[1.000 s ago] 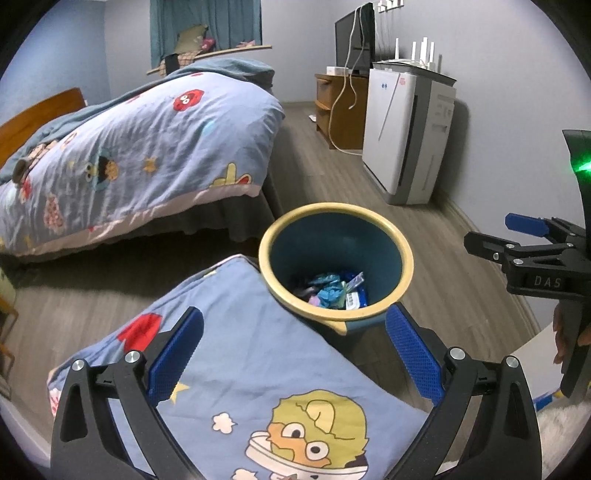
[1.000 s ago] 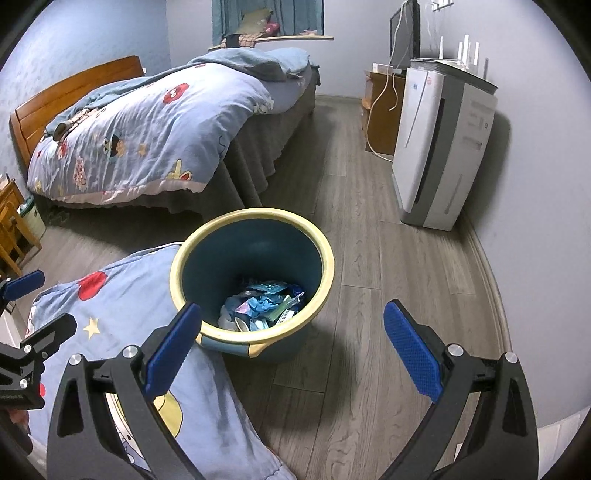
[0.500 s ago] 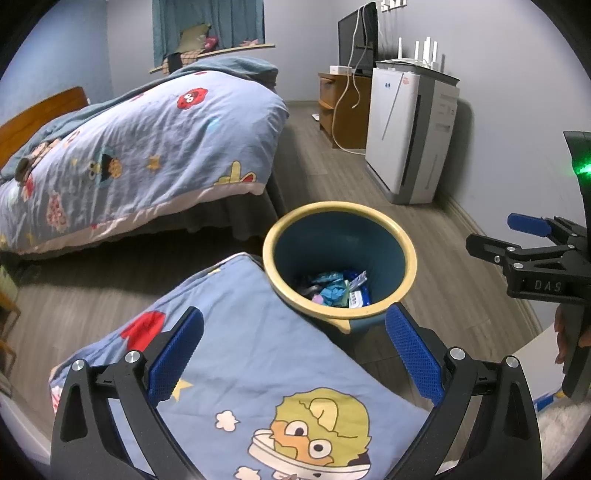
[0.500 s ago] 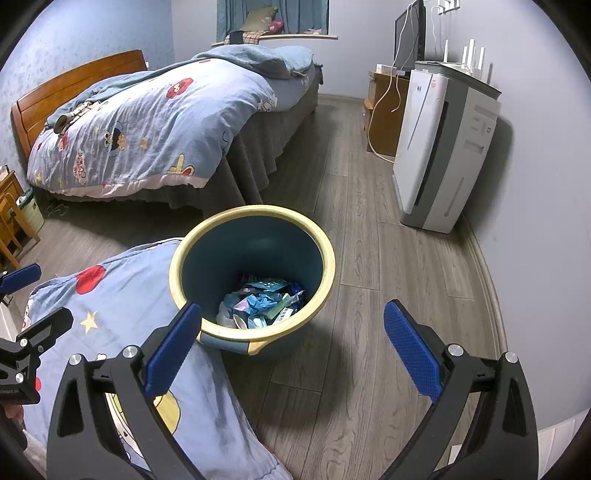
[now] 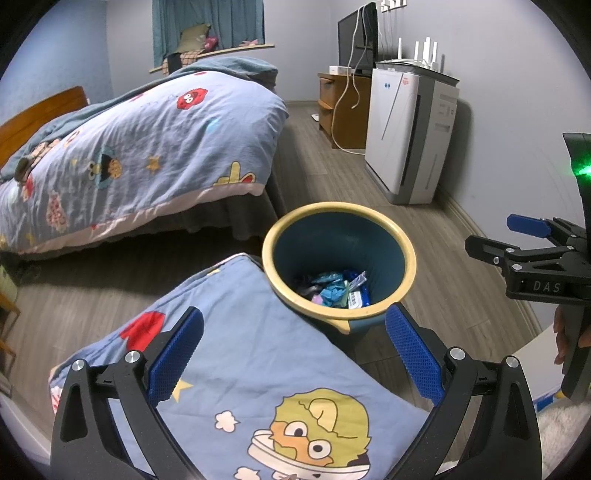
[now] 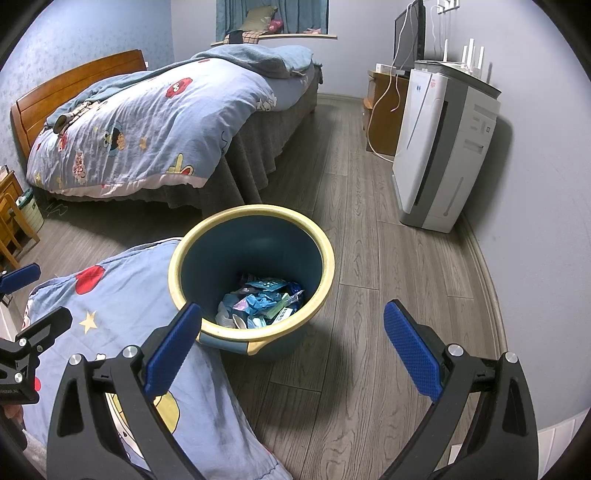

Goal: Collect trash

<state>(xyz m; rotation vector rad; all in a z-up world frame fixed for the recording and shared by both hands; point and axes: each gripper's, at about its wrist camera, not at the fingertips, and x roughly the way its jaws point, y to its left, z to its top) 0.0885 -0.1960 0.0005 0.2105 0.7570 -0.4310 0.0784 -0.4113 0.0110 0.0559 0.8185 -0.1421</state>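
Now | we hold left gripper [image 5: 293, 356] and right gripper [image 6: 291, 349] released, empty | bin [image 6: 251, 277] holds wrappers [image 6: 260, 304] | risk: quilt [image 5: 236, 369] touching rim could snag, tipping bin

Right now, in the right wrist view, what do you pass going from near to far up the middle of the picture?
Trash bin with wrappers inside → bare wood floor → window ledge with cushions at the far wall.

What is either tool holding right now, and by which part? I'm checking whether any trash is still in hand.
Nothing: the left tool and right tool are both open and empty.
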